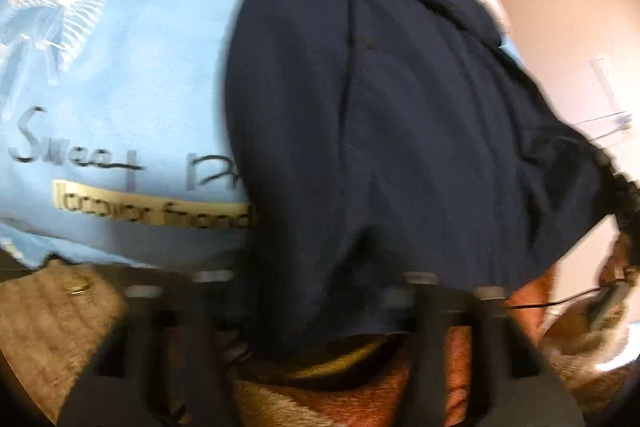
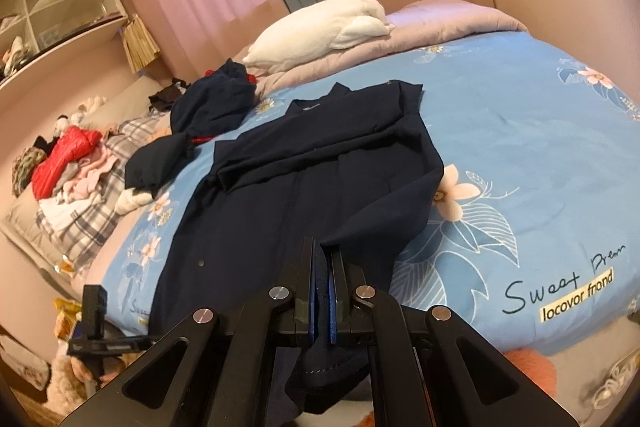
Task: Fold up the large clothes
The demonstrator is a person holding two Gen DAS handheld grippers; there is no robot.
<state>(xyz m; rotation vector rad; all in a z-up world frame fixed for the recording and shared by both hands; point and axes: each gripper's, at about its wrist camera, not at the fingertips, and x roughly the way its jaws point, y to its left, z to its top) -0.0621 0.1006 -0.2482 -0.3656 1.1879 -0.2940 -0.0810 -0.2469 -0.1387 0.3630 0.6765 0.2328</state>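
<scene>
Dark shirt (image 2: 304,163) spread on the bed, hem held at the near edge.

The shirt lies flat on the blue floral bedsheet (image 2: 520,115), collar at the far end and hem toward the grippers, so its long axis runs straight away from the right gripper (image 2: 322,291). A sleeve is folded across the chest. The right gripper is closed, its blue pads clamping the near right hem corner, with cloth hanging below the jaws. In the left wrist view the left gripper (image 1: 316,307) is blurred; its jaws appear drawn in on the near hem of the same cloth, which covers the gap, so a firm grip is probable but not clear. Both hands sit at the hem end. The coming fold probably carries the hem away along the long axis toward the collar. A pile of clothes (image 2: 76,167) lies to the left.
</scene>
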